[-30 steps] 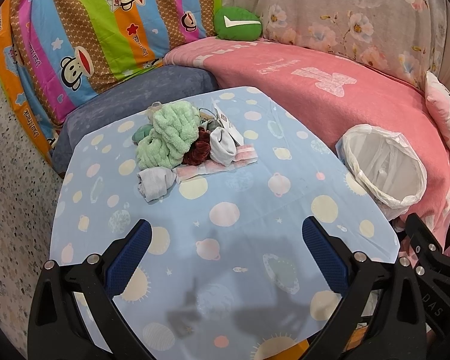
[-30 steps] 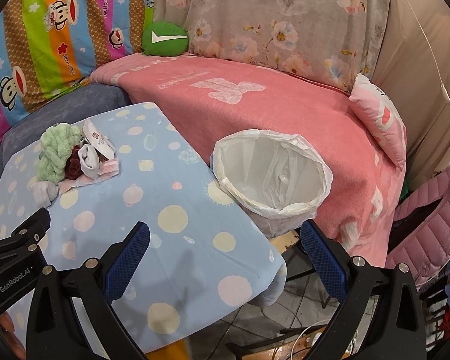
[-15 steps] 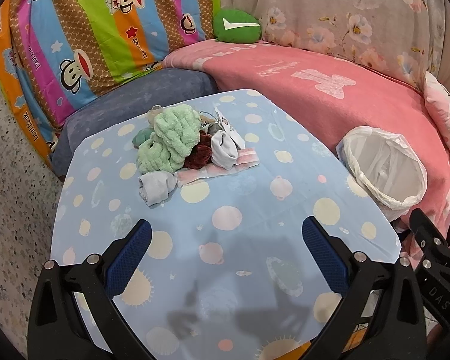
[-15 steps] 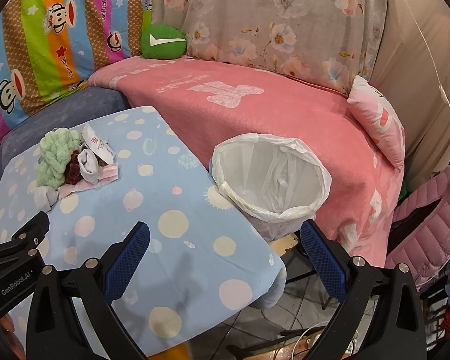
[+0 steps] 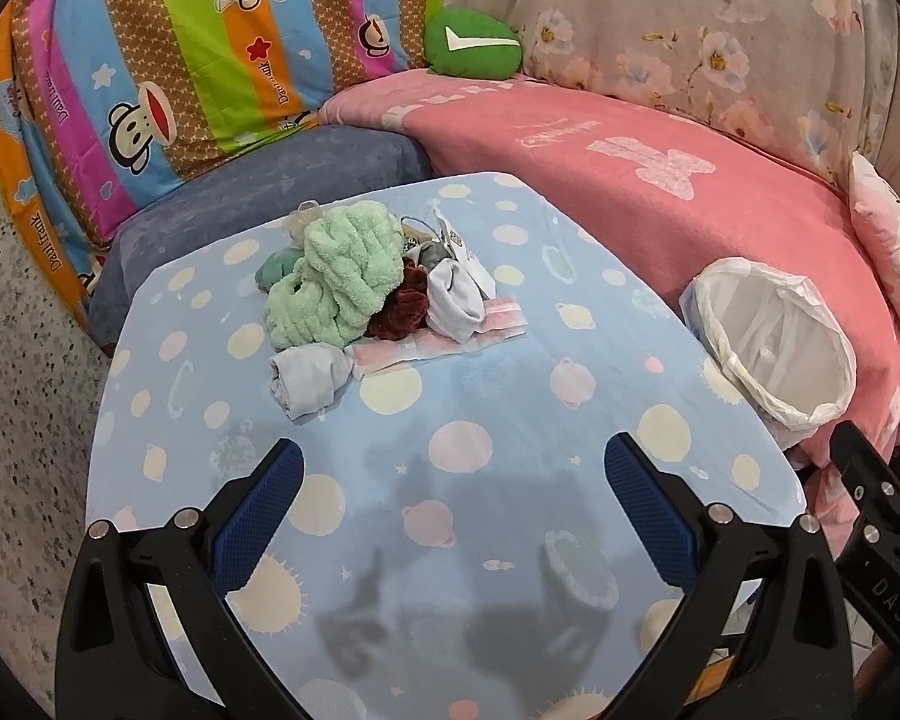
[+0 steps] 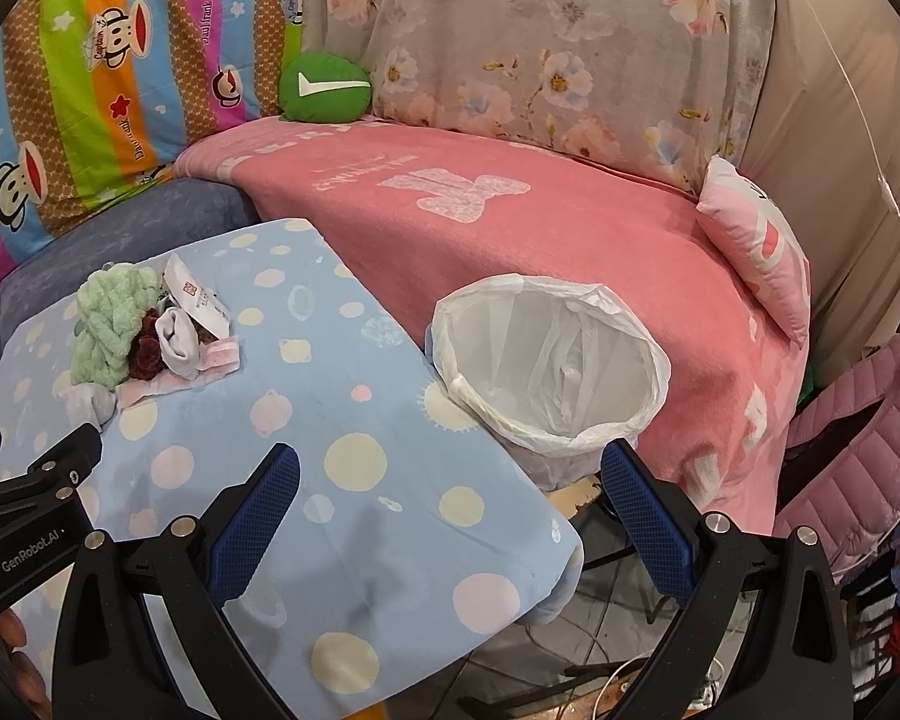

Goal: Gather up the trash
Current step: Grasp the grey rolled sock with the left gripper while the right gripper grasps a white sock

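Note:
A pile of trash [image 5: 384,294] lies on the blue spotted table [image 5: 450,516]: a green fluffy cloth [image 5: 336,282], a dark red scrunchie [image 5: 399,309], a white sock [image 5: 453,300], a grey rolled cloth [image 5: 309,378], pink paper and a paper tag. The pile also shows in the right wrist view [image 6: 144,336]. A white-lined bin [image 6: 549,366] stands at the table's right edge, also in the left wrist view [image 5: 771,342]. My left gripper [image 5: 453,510] is open and empty, above the table short of the pile. My right gripper [image 6: 450,513] is open and empty, short of the bin.
A pink blanket [image 6: 510,210] covers the sofa behind the table, with a green cushion [image 6: 324,87], a pink pillow [image 6: 762,246] and a striped cartoon sheet [image 5: 168,54]. A pink jacket [image 6: 858,456] lies at right. Floor and cables show below the table's edge.
Both grippers have drawn back and up a little, so the pile and the bin look slightly farther off. Both stay open and empty.

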`<state>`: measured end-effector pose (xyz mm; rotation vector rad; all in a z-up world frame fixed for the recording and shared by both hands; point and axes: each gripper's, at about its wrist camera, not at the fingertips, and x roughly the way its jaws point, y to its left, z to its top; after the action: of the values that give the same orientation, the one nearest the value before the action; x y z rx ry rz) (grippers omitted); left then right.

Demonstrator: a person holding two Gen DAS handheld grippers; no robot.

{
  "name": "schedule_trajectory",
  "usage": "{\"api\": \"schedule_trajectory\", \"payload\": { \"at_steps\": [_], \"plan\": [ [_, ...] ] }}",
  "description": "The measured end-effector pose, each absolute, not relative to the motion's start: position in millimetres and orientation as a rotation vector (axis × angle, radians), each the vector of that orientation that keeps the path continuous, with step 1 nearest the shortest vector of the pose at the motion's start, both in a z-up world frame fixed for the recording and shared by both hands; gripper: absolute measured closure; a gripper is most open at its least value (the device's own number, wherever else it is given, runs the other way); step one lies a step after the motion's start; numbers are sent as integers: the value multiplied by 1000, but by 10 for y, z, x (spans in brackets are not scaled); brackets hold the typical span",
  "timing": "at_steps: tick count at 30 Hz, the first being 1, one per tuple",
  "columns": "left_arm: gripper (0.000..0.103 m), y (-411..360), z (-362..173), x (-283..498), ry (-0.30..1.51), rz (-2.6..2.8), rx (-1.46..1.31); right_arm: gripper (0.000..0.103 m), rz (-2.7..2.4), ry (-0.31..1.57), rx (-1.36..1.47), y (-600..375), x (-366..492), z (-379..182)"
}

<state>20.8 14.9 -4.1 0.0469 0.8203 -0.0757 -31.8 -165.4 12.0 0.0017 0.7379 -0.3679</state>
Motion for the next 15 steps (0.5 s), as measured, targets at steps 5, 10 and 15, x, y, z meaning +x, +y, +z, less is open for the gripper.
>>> {"api": "schedule_trajectory", "payload": {
  "at_steps": [5,10,15],
  "plan": [
    [7,290,-79,343,819,-61,35,7,-358,739,-4,-1553,-207,103],
    [7,437,-143,488,832,-51,20,7,-346,737,-10,-1417,-64,55],
    [7,636,-251,668,831,-25,18,7,-327,737,-6,-1283,111,-16]
  ]
}}
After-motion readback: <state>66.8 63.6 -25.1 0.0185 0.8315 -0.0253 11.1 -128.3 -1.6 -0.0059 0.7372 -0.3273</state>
